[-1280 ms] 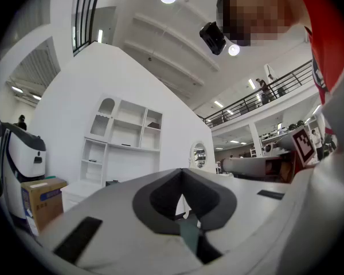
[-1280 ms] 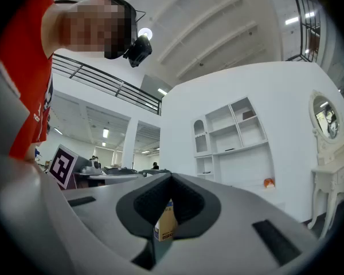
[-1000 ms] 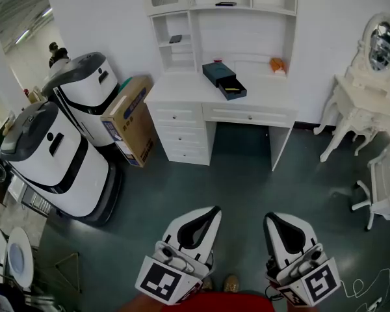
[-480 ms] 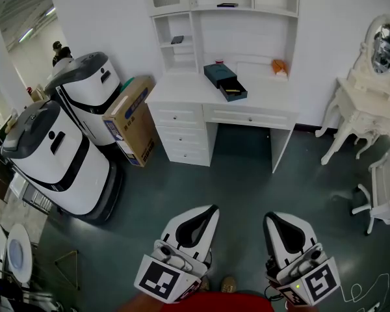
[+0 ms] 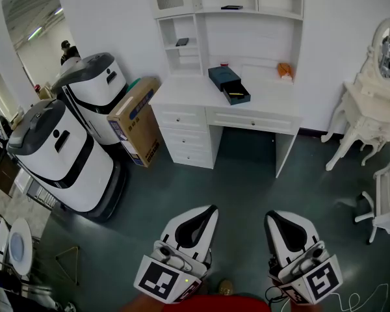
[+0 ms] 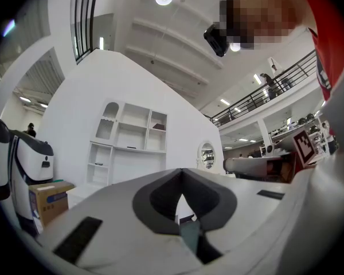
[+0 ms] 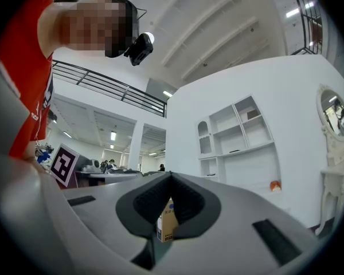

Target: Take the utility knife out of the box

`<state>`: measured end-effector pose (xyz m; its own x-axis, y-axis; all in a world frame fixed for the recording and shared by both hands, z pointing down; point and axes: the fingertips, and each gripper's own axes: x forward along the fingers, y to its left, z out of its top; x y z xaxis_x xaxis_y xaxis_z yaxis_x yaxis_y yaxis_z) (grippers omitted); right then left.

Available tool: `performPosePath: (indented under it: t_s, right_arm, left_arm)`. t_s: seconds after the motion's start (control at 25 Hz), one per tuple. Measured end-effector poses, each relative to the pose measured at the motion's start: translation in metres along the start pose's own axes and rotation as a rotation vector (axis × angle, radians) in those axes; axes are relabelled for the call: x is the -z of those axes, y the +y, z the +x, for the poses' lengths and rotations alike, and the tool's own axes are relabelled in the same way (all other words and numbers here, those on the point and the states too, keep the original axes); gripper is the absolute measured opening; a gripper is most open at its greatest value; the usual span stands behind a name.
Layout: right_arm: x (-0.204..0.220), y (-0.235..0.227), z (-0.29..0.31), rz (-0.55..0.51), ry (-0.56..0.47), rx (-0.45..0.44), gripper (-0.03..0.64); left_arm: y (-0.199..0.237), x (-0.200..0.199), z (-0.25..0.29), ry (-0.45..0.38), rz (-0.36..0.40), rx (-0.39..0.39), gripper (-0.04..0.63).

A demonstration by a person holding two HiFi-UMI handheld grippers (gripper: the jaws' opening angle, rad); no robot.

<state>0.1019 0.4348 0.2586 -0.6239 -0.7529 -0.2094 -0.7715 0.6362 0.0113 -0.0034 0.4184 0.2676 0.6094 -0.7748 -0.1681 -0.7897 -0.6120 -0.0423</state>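
A dark box (image 5: pixel 221 77) stands on the white desk (image 5: pixel 182 95) across the room, its drawer (image 5: pixel 236 94) pulled out toward me. A small yellow thing, seemingly the utility knife (image 5: pixel 234 94), lies in the drawer. Both grippers hang low at the bottom of the head view, far from the desk. My left gripper (image 5: pixel 212 208) is shut with nothing in it; its jaws meet at the tip in the left gripper view (image 6: pixel 182 171). My right gripper (image 5: pixel 270 214) is also shut and empty, and its view (image 7: pixel 171 175) shows the jaws closed.
Two large white-and-grey machines (image 5: pixel 60 156) stand at the left with a cardboard box (image 5: pixel 135 119) leaning beside them. A white vanity table with a mirror (image 5: pixel 372 106) and a white chair (image 5: pixel 388 203) stand at the right. An orange object (image 5: pixel 284 70) sits on the desk.
The desk and box have slid slightly down and right in the head view as I came a little nearer. Both grippers keep their place in the frame and stay shut.
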Motion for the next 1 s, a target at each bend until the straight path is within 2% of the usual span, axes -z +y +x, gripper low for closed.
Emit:
performPosePath:
  t_s: [0.16, 0.28, 0.44, 0.52, 1.0]
  right_arm:
    - [0.003, -0.007, 0.011, -0.003, -0.001, -0.013, -0.006]
    - [0.007, -0.016, 0.024, -0.006, 0.004, -0.022, -0.006]
    - [0.015, -0.035, 0.050, -0.011, 0.012, -0.022, -0.006]
    - [0.019, -0.045, 0.067, -0.014, 0.013, -0.020, -0.006]
    - [0.040, -0.106, 0.204, -0.029, 0.012, -0.003, -0.006]
  left_arm:
    - [0.010, 0.014, 0.007, 0.063, -0.018, -0.009, 0.037]
    - [0.024, 0.010, 0.021, 0.013, -0.009, -0.026, 0.037]
    - [0.045, 0.016, 0.045, 0.003, -0.003, -0.023, 0.037]
    - [0.058, 0.024, 0.058, 0.028, -0.003, -0.011, 0.037]
    - [0.181, 0.043, 0.154, 0.045, 0.014, 0.038, 0.037]
